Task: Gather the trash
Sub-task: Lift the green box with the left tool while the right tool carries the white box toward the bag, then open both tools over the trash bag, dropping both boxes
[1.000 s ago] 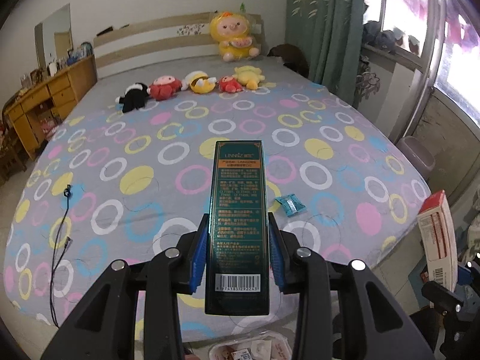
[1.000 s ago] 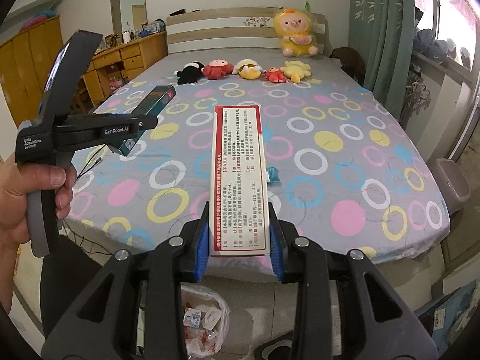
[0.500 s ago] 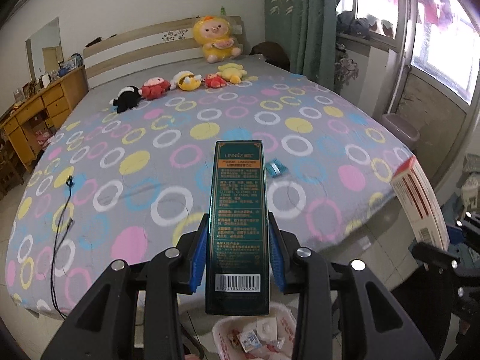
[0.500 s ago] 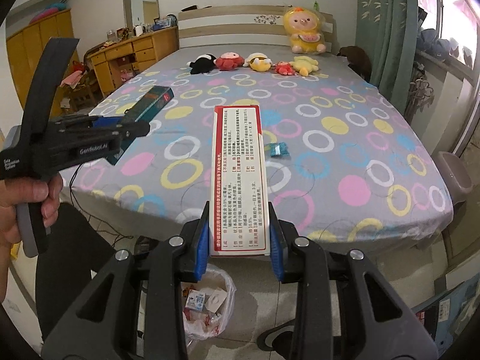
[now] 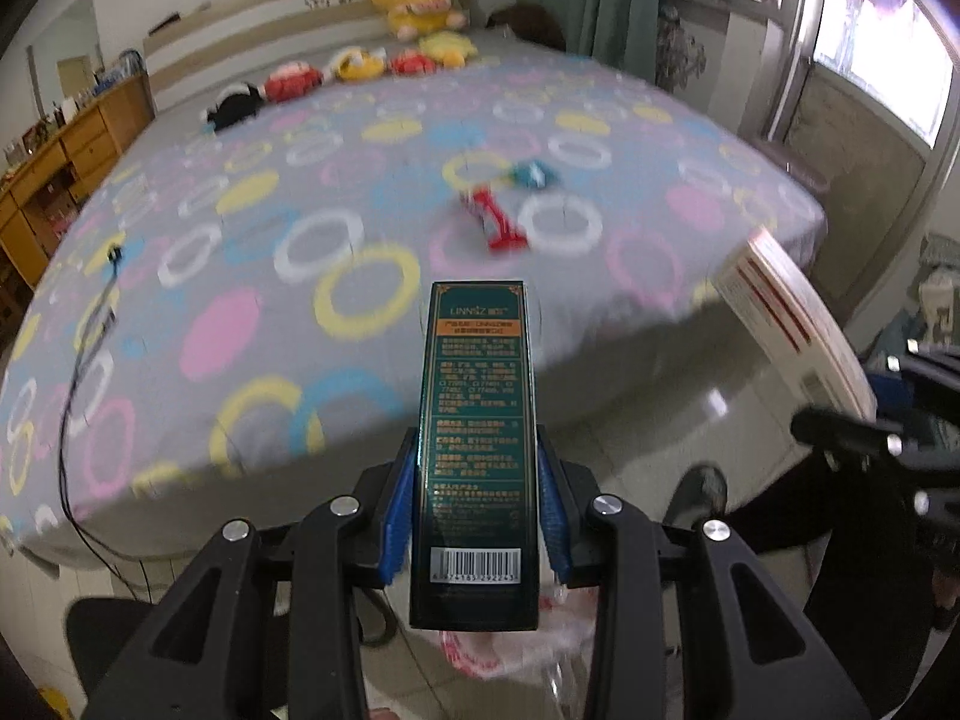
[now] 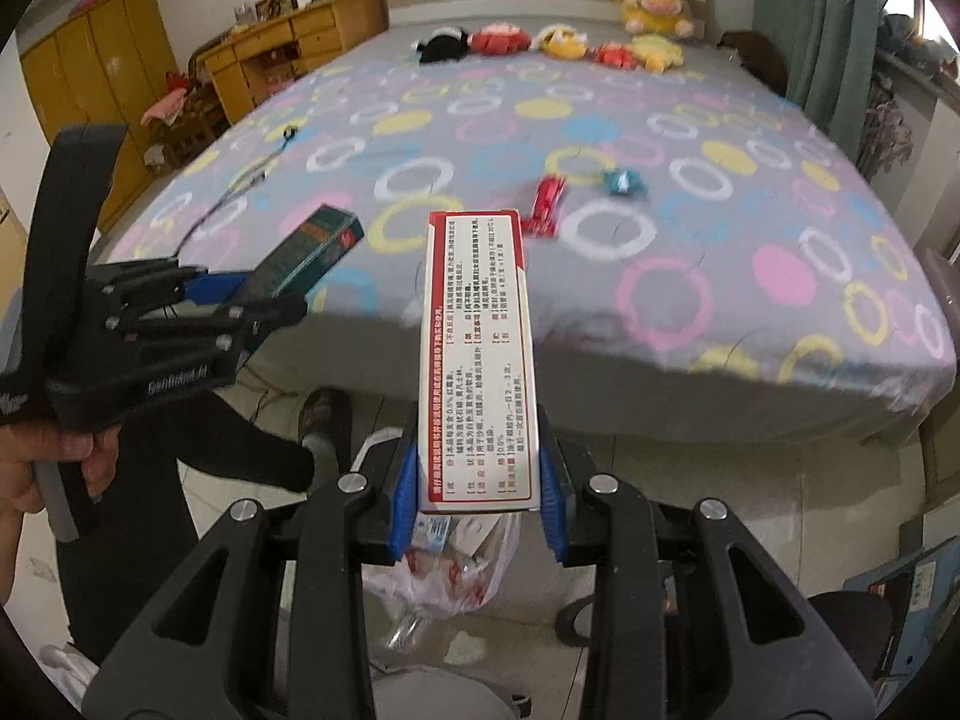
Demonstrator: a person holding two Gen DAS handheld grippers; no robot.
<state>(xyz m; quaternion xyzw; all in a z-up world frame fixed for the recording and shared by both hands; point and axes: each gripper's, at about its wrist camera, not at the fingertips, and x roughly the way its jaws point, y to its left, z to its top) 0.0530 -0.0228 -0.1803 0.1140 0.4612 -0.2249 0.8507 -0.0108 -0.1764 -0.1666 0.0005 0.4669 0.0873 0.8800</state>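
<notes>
Dark green carton [image 5: 477,444] clamped in the left gripper [image 5: 477,516]; white-and-red carton [image 6: 477,360] clamped in the right gripper [image 6: 477,492] — both held off the bed's [image 6: 750,312] near edge, above a trash bag [image 6: 444,564] on the floor.

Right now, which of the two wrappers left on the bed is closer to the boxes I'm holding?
The red wrapper. It lies nearer the foot edge of the bed, just beyond the red-and-white box; the blue wrapper sits farther back, toward the plush toys.
</notes>
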